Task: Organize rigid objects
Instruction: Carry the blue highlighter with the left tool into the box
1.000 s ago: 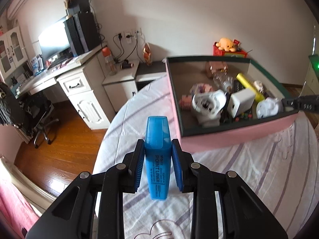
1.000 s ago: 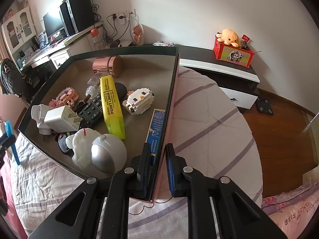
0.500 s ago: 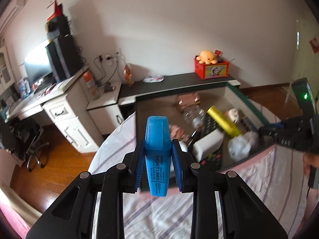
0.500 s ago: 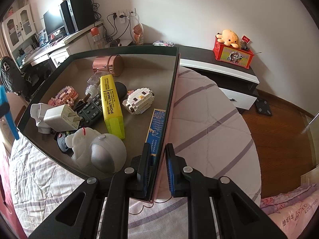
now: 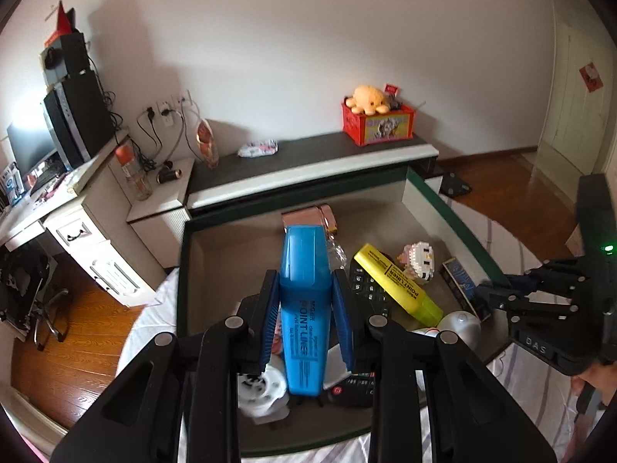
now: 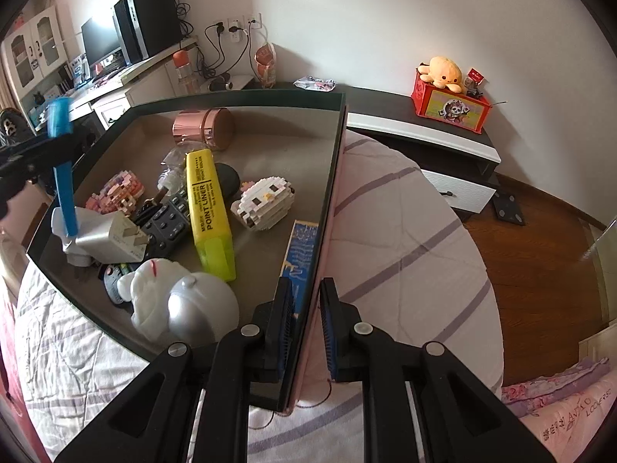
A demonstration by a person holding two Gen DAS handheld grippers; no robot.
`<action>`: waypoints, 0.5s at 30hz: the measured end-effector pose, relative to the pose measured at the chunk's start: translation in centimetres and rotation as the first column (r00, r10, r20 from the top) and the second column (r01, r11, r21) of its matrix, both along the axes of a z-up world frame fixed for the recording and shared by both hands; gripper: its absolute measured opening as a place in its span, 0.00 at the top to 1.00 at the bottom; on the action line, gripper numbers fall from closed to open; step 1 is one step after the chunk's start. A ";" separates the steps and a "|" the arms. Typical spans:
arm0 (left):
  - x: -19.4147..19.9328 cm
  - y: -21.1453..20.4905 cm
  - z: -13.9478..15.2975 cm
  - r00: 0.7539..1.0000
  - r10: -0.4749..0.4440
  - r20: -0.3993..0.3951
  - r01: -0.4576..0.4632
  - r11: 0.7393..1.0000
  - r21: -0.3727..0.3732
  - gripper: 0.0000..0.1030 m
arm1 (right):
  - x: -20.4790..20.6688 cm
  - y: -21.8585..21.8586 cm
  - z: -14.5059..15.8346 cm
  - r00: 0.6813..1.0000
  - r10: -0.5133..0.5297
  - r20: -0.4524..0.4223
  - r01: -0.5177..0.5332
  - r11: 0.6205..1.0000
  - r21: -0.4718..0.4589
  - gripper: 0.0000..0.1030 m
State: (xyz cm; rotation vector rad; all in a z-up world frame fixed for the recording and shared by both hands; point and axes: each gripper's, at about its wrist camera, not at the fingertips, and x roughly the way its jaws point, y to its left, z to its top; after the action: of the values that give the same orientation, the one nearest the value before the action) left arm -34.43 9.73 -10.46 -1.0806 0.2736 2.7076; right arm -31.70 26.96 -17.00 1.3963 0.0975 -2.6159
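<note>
My left gripper (image 5: 305,322) is shut on a blue highlighter (image 5: 304,301), held upright above the near-left part of the open box (image 5: 185,266). It also shows in the right wrist view (image 6: 61,166), over the white charger (image 6: 110,237). My right gripper (image 6: 306,332) is shut on the box's right wall (image 6: 331,177). Inside the box lie a yellow highlighter (image 6: 208,208), a white brick figure (image 6: 264,202), a copper tin (image 6: 202,127), a remote (image 6: 169,218) and a white cat figure (image 6: 154,301).
The box sits on a bed with a striped white quilt (image 6: 401,239). A low dark cabinet (image 5: 308,158) with a red toy box (image 5: 376,123) stands behind. A desk (image 5: 50,200) with a computer is at the left. Wooden floor (image 6: 540,270) lies to the right.
My left gripper has carried the blue highlighter from outside the box's left edge to above its inside. My right gripper has kept its hold on the box wall.
</note>
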 end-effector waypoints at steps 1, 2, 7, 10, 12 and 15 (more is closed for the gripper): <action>-0.2 0.2 -0.4 1.000 -0.001 0.010 0.001 1.000 0.006 0.74 | -0.1 0.0 0.0 1.000 -0.001 0.000 0.001 1.000 0.002 0.85; -0.5 0.5 -0.9 1.000 -0.005 0.020 0.005 1.000 0.011 0.74 | -0.2 -0.1 -0.1 1.000 -0.003 0.002 0.003 1.000 0.004 0.85; -1.2 1.5 -2.0 1.000 0.010 0.022 -0.010 1.000 -0.010 0.74 | -0.4 -0.3 -0.2 1.000 -0.003 0.005 0.003 1.000 0.017 0.85; -1.6 1.8 -2.4 1.000 0.025 0.014 -0.024 0.999 -0.030 0.74 | -0.4 -0.2 -0.3 1.000 -0.003 0.005 0.003 1.000 0.015 0.85; -1.8 1.6 -2.8 0.999 0.038 0.016 -0.038 0.999 -0.034 0.73 | -0.4 -0.3 -0.3 1.000 -0.004 0.004 0.004 1.000 0.016 0.85; -1.9 1.2 -3.1 0.999 0.051 0.015 -0.050 0.997 -0.054 0.73 | -0.5 -0.5 -0.4 1.000 -0.002 0.004 0.002 1.000 0.018 0.83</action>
State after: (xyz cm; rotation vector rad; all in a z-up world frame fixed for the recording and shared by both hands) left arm -36.35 10.95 -13.56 -1.1387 0.3227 2.7490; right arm -32.16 26.45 -17.35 1.4080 0.1194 -2.6203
